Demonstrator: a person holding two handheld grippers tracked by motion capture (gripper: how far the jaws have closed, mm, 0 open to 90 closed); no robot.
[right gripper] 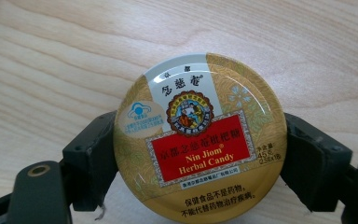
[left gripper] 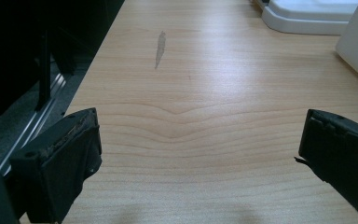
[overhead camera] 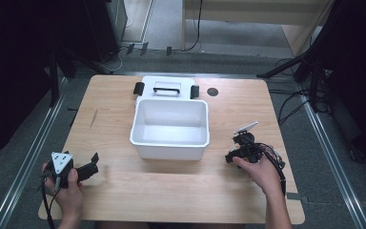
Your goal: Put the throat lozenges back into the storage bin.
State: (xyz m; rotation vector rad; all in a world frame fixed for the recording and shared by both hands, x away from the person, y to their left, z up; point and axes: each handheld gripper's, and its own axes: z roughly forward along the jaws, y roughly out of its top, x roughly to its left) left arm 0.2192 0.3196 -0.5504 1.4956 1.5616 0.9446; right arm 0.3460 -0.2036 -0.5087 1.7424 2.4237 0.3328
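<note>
1. The right gripper (right gripper: pixel 200 154) holds a round candy tin (right gripper: pixel 199 137) between its jaws, pinched at opposite points of its rim. In the high view the right gripper (overhead camera: pixel 244 145) is over the table (overhead camera: pixel 124 191), just right of the white bin (overhead camera: pixel 170 128).
2. The left gripper (overhead camera: pixel 93 166) rests near the table's front left corner, jaws wide apart with bare wood between them. In the left gripper view the left gripper (left gripper: pixel 198 154) has nothing between its jaws.
3. The tin, seen as a pale sliver (overhead camera: pixel 246 127) in the high view, is at the right gripper's tip, apparently off the table, though I cannot be sure it is clear of the wood.
4. Risk: the jaws meet a smooth, curved metal rim at two small spots. I judge the tin could pivot about that line or squirt out if the grip eases or the hand jerks.
5. Risk: if the tin is bound for the bin, its near wall stands just beside; a low carry could knock the tin loose.
6. Risk: a hard squeeze might dent the rim or pop the lid.
7. Orientation: the tin is a flat disc, so it has no long axis in plan; its short axis runs through the printed lid, which faces the gripper camera. The print reads upright there, with "Herbal Candy" running jaw to jaw.
8. The bin's lid (overhead camera: pixel 167 88) lies behind the bin.
</note>
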